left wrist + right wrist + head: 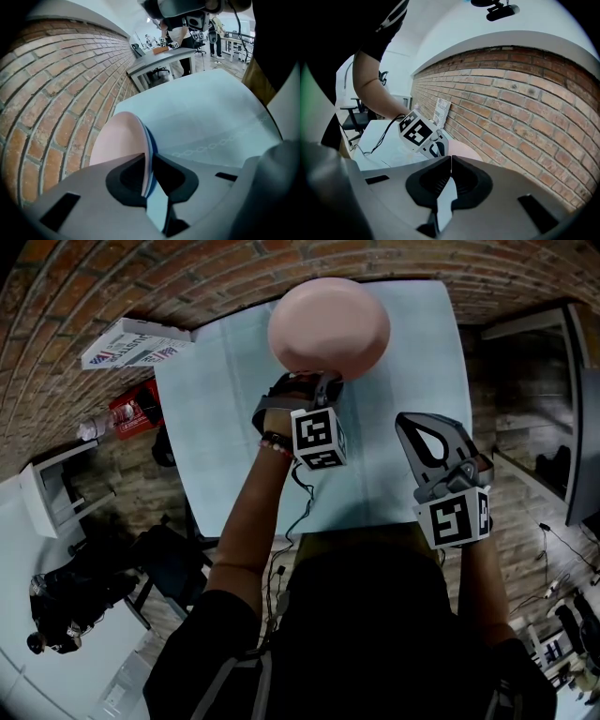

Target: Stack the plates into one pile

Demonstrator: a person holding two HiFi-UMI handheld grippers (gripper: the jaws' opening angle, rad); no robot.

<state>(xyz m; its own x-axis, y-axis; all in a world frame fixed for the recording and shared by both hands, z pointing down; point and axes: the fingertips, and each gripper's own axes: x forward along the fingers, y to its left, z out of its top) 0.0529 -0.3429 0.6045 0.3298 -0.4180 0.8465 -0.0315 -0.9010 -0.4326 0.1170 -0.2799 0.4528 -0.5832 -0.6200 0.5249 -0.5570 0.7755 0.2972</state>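
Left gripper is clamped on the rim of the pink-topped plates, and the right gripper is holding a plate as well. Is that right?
Not quite. The right gripper holds no plate: the right gripper view shows its jaws together with nothing between them. The rest stands: the left gripper is clamped on the rim of the pink-topped plates.

The worktop point(412, 362) is a pale blue-white rectangle with its far edge against a brick wall point(187, 277). The left tongs point(314, 381) and right tongs point(408, 423) both hang over it, the right nearer its front edge. A thin black cable point(302, 488) runs across the surface from under the left tongs and drops over the front edge, between the two tongs. Just ahead of the left tongs a pink plate point(328, 320) sits at the far edge; whether it touches the surface cannot be told.
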